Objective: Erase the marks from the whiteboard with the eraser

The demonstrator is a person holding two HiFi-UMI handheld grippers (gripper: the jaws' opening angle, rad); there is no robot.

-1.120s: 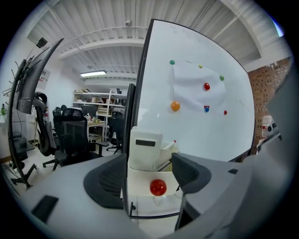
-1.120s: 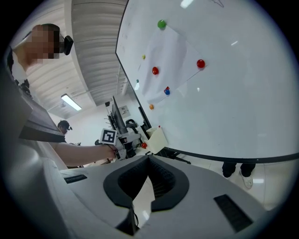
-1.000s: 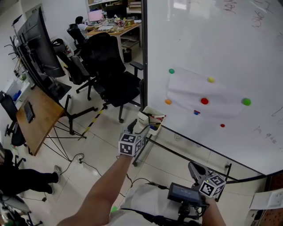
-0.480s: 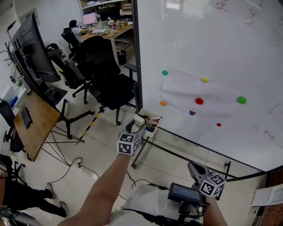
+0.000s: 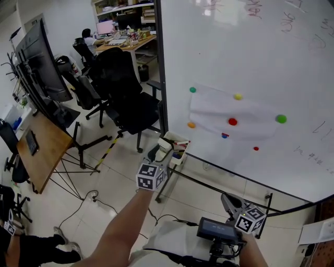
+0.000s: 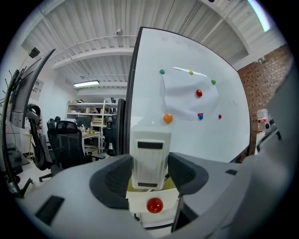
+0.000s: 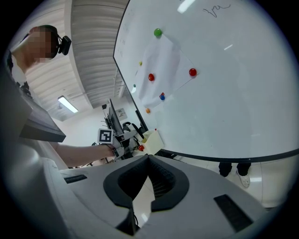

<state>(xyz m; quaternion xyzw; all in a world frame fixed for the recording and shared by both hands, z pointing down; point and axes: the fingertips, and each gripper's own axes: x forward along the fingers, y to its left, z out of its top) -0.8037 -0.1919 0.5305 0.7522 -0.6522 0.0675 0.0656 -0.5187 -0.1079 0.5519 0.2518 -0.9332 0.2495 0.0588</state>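
Fingers (image 6: 114,179) of our left gripper (image 6: 148,173), just closing, are pinching the seemingly light, rigid white plastic eraser (image 6: 150,147) by its flanks.

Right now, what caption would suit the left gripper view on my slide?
Left gripper, its jaws just closed onto the white eraser, faces the whiteboard.

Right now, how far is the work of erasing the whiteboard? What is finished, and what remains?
Done: the eraser is gripped. The left gripper has just been closing its jaws, and they now clamp its sides, over the tray. In hand: bringing it to the whiteboard, which it does not touch yet. Left: all the wiping; the pen marks along the top look untouched. The right gripper is shut and empty.
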